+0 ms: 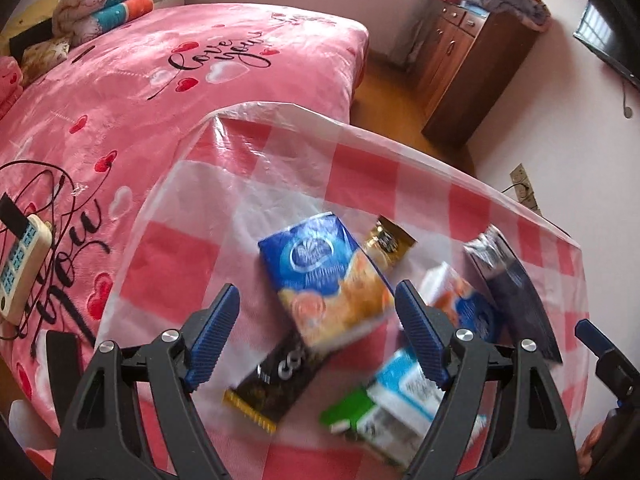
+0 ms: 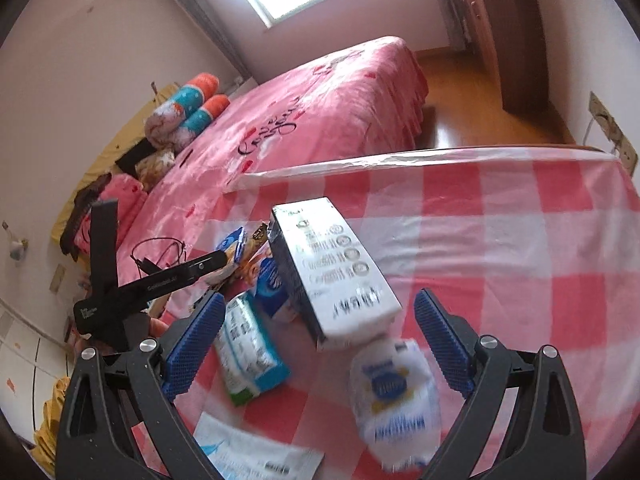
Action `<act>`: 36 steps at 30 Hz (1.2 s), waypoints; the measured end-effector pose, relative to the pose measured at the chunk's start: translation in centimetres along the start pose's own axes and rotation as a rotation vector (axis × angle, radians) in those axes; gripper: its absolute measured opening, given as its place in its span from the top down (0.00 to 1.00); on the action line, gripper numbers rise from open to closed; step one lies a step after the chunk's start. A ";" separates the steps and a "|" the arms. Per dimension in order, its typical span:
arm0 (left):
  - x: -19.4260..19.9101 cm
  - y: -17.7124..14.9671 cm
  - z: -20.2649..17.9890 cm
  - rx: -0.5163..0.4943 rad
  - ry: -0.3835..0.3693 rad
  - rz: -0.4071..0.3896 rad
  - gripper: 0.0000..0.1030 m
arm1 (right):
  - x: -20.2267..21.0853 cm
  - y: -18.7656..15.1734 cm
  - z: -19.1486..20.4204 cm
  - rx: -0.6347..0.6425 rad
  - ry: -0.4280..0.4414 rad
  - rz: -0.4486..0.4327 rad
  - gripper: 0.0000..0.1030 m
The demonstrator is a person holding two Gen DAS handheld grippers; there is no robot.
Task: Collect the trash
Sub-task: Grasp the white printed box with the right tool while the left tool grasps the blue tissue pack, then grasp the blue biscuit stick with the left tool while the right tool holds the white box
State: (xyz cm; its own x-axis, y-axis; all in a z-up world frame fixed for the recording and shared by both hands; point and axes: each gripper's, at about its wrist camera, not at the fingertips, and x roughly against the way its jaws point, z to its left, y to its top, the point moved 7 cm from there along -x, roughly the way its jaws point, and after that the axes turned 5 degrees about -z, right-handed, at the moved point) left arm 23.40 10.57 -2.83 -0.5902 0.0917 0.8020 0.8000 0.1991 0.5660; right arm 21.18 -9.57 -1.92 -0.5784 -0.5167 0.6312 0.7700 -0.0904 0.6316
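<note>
Several pieces of trash lie on a table with a red-and-white checked cloth point(image 1: 360, 168). In the left wrist view my open, empty left gripper point(image 1: 318, 336) hovers over a blue-and-orange snack bag point(image 1: 324, 276), with a black-and-gold wrapper point(image 1: 276, 384), a green-and-white carton point(image 1: 384, 408) and a dark box point(image 1: 516, 292) nearby. In the right wrist view my open, empty right gripper point(image 2: 320, 344) hovers over a white-and-dark box point(image 2: 336, 272) and a white-and-blue crumpled packet point(image 2: 394, 396). A blue-and-green carton point(image 2: 248, 348) lies to the left.
A bed with a pink blanket point(image 1: 160, 92) stands beside the table, with a remote and cables point(image 1: 24, 264) on it. A wooden cabinet point(image 1: 476, 60) stands against the far wall. A white paper package point(image 2: 248, 452) lies at the table's near edge. The left gripper's black frame point(image 2: 160, 280) shows at left.
</note>
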 end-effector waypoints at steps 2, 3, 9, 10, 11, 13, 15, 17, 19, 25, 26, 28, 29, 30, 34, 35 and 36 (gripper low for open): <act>-0.7 0.2 0.0 -0.002 0.015 0.005 0.24 | -1.3 0.4 0.1 0.030 -0.017 0.018 0.08; -1.1 0.3 0.0 -0.005 0.019 0.012 0.25 | -1.8 0.6 0.1 0.036 -0.009 0.029 0.09; -1.9 0.6 -0.7 -0.029 0.004 0.009 0.41 | -4.9 0.7 0.1 0.087 -0.010 0.091 0.09; -1.9 0.5 -1.1 -0.042 -0.009 0.005 0.47 | -5.3 0.5 0.2 0.098 -0.015 0.099 0.09; -1.9 0.5 -1.2 -0.050 -0.018 0.002 0.51 | -5.5 0.3 0.3 0.109 -0.022 0.105 0.09; -1.9 0.2 -1.8 -0.081 -0.033 -0.004 0.54 | -5.9 -0.3 0.5 0.124 -0.022 0.114 0.23; -1.8 -0.2 -2.2 -0.119 -0.037 -0.011 0.56 | -6.1 -0.8 0.5 0.138 -0.029 0.118 0.33; -1.5 -0.6 -2.4 -0.132 -0.056 -0.012 0.60 | -5.9 -1.2 0.6 0.153 -0.025 0.102 0.33; -1.2 -1.3 -2.8 -0.153 -0.080 -0.005 0.62 | -5.6 -1.8 0.8 0.163 -0.019 0.097 0.33; 0.3 -3.9 -4.1 -0.199 -0.150 0.025 0.68 | -4.3 -3.6 1.9 0.196 0.006 0.092 0.33; 0.5 -4.3 -4.2 -0.200 -0.162 0.031 0.68 | -4.0 -4.0 2.0 0.196 0.012 0.091 0.33; 1.1 -5.3 -4.7 -0.221 -0.172 0.037 0.68 | -3.3 -4.8 2.3 0.200 0.014 0.084 0.33; 1.4 -5.8 -4.9 -0.228 -0.178 0.041 0.68 | -3.1 -5.1 2.5 0.199 0.018 0.082 0.33; 1.8 -6.5 -5.1 -0.230 -0.191 0.048 0.68 | -2.7 -5.6 2.7 0.197 0.024 0.079 0.33; 3.4 -8.8 -5.7 -0.239 -0.232 0.070 0.68 | -1.1 -7.3 3.2 0.182 0.040 0.062 0.34; 3.7 -9.3 -5.8 -0.241 -0.237 0.074 0.69 | -0.7 -7.7 3.2 0.182 0.038 0.055 0.34; 4.2 -10.0 -5.9 -0.246 -0.244 0.078 0.69 | -0.1 -8.1 3.3 0.177 0.041 0.045 0.34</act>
State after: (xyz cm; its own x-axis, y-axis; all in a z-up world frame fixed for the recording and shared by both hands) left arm 13.56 3.16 -4.02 -0.5108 0.3340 0.7922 0.8283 -0.0555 0.5575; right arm 14.08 -5.98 -5.64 -0.5304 -0.5510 0.6443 0.7333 0.0833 0.6748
